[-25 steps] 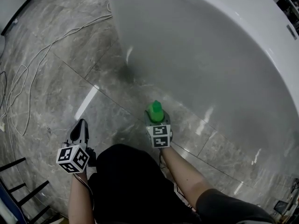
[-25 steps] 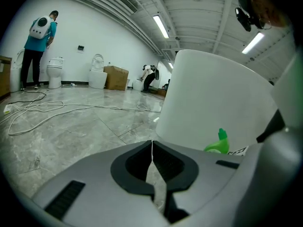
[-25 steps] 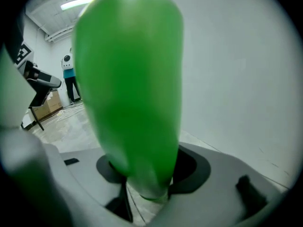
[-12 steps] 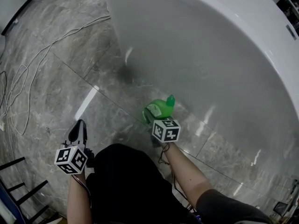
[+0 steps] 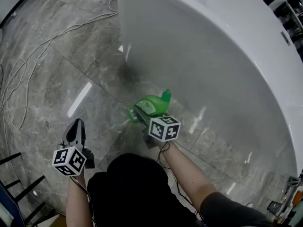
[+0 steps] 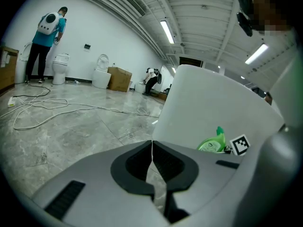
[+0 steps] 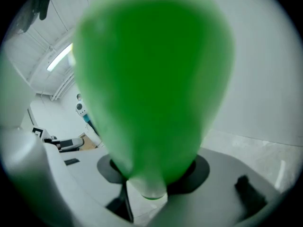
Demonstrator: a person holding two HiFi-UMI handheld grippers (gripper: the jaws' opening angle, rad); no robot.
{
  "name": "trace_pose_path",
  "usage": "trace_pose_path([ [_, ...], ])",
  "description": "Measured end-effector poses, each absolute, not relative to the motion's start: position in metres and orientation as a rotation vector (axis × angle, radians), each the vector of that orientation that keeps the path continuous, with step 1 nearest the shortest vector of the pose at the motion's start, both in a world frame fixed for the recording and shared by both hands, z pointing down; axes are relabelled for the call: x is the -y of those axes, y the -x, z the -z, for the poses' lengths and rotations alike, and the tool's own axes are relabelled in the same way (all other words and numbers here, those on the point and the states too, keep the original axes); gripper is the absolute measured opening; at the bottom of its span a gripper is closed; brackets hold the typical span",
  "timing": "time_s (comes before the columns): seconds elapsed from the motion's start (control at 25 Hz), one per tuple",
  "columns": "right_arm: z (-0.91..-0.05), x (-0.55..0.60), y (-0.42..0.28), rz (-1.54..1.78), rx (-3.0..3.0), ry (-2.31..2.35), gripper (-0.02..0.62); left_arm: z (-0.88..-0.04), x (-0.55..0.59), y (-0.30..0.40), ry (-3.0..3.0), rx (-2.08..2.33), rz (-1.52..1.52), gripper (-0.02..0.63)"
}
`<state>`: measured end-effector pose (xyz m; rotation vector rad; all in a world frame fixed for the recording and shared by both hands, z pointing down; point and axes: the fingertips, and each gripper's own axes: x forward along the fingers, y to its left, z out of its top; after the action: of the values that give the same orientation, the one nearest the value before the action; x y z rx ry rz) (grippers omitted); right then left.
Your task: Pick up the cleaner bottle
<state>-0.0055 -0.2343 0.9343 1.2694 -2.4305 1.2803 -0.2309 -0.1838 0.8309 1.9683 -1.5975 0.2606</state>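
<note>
Grey marble-patterned floor tiles (image 5: 57, 56), glossy and seamed with thin joints, cover the room, and one big white bathtub (image 5: 213, 56) with a smooth curved wall fills the head view from 12 to 4 o'clock. Pale cables (image 5: 28, 65) loop loosely over the tiles at 10 o'clock, and the dark bars of a rack (image 5: 14, 174) show at 8 o'clock. There are two grippers, each bearing one cube with square markers. The right gripper (image 5: 142, 113) is clamped on the single green plastic bottle (image 5: 151, 105) near the picture's centre. The bottle lies tilted over the tiles just in front of the tub wall, its cap pointing to 1 o'clock at the tub. In the right gripper view the rounded green body (image 7: 151, 79) blocks most of the scene, with both grey jaws pressed against its sides. The left gripper (image 5: 75, 129), at 7 o'clock and well apart from the bottle, has its jaws together with only a thin seam between the tips and nothing in them. Beyond it, the left gripper view shows two white toilets (image 6: 59, 69), one cardboard box (image 6: 119, 78), a standing person (image 6: 45, 41) at 10 o'clock and long strip lights (image 6: 166, 31) on the ribbed ceiling.
</note>
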Motion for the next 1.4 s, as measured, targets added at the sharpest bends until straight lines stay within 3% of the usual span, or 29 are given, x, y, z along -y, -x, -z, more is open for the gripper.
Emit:
trace_pose_path([
  [0.52,-0.695,0.173,0.038,-1.469,2.467,-1.156,0.199,-0.629,0.095,0.233,-1.964,1.540,-0.319,0.016],
  [0.84,-0.562,0.143,0.023,-1.547,2.475,-1.105,0.199,-0.501,0.082,0.209,-1.962,1.545,-0.254,0.016],
  [1.4,-0.396,0.120,0.008,-1.580,2.557,-1.048,0.199,-0.349,0.088,0.144,-2.053,1.521,-0.169,0.016],
])
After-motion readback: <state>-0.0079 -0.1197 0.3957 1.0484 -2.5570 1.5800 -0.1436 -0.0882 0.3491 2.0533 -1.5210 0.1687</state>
